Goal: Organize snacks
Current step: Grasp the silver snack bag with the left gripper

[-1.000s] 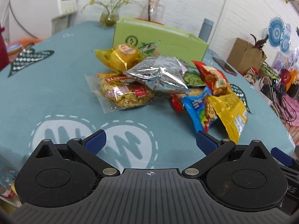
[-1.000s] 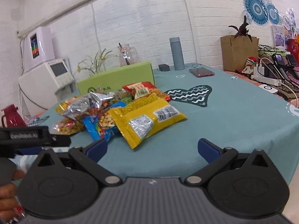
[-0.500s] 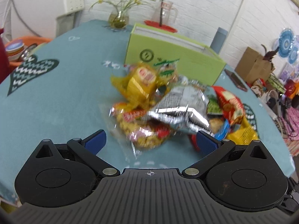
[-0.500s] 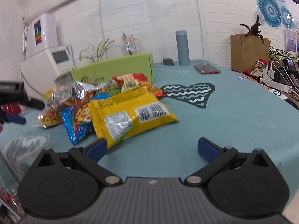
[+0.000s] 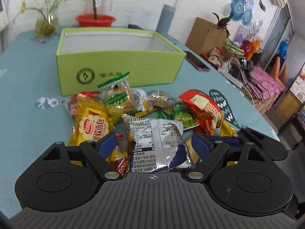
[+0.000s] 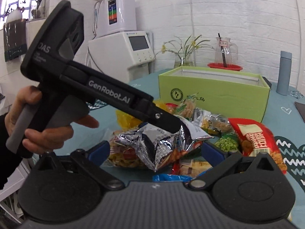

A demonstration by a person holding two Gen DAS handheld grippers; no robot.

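Observation:
A pile of snack packets lies on the teal tablecloth in front of an open, empty green box [image 5: 118,64]. My left gripper [image 5: 154,143] is open, its blue fingers on either side of a silver foil packet [image 5: 155,143] at the near side of the pile. In the right wrist view the left gripper [image 6: 171,126] reaches down onto the same silver packet [image 6: 152,143]. My right gripper [image 6: 155,150] is open, low over the pile from the other side, with the silver packet between its fingers. A yellow bread packet [image 5: 91,126], a red packet [image 5: 205,110] and green peas [image 5: 181,116] lie around it.
Behind the green box [image 6: 213,93] stand a vase of flowers [image 5: 45,22], a red dish with a glass jug [image 5: 95,19] and a grey bottle [image 5: 165,19]. A phone [image 5: 196,63] lies right of the box. A white appliance [image 6: 124,51] stands beyond the table's left side.
Both grippers have moved forward onto the snack pile from opposite sides. The silver packet now sits between the left gripper's fingers. Both stay open.

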